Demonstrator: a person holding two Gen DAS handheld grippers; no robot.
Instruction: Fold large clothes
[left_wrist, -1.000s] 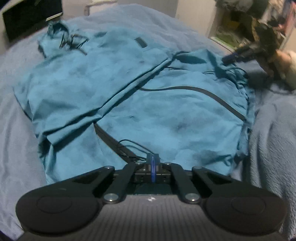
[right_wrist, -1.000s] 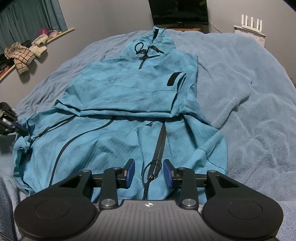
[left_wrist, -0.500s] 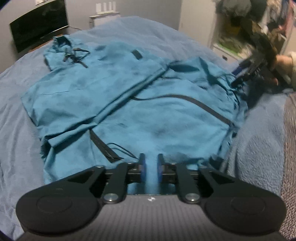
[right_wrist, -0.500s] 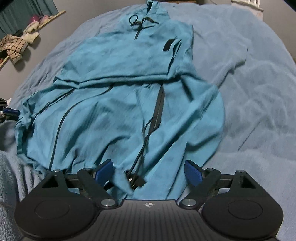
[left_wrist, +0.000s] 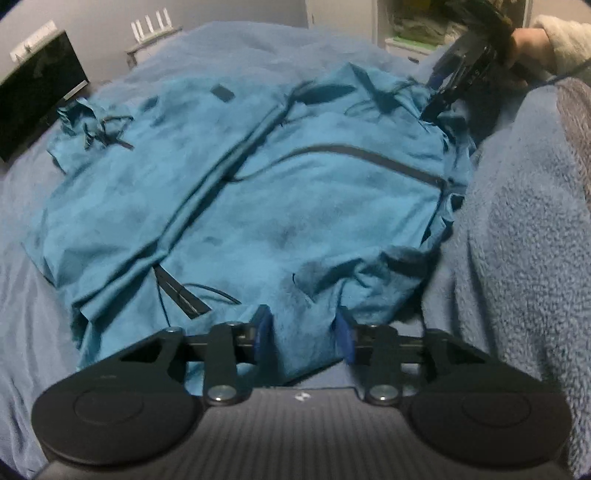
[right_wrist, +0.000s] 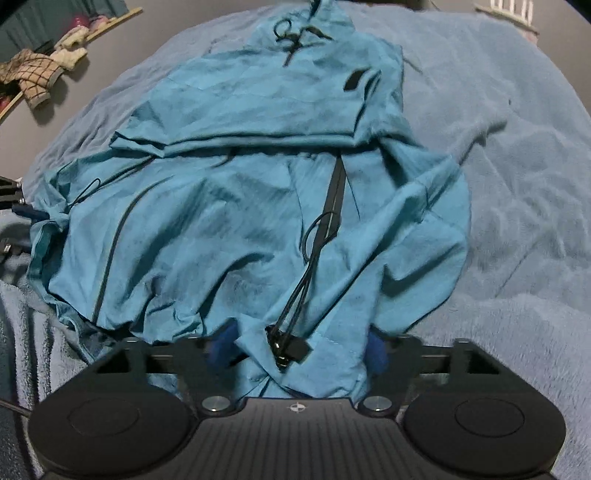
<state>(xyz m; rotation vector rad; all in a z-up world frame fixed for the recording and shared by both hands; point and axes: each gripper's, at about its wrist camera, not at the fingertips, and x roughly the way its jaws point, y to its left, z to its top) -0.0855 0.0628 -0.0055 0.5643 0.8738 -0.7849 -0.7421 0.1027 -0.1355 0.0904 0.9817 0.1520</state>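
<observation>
Teal jacket spread on blanket; hem between parted left gripper and right gripper fingers at 6 o'clock.

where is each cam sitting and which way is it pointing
Left wrist: on the left gripper at the teal jacket's bottom hem, looking across it toward the right gripper; its open blue-padded fingers straddle fabric, and the person's hand shows far right.
Right wrist: on the right gripper at the hem, looking up the jacket toward its hood; open fingers straddle the hem.
Shared: the jacket, the blue blanket, the white router.
</observation>
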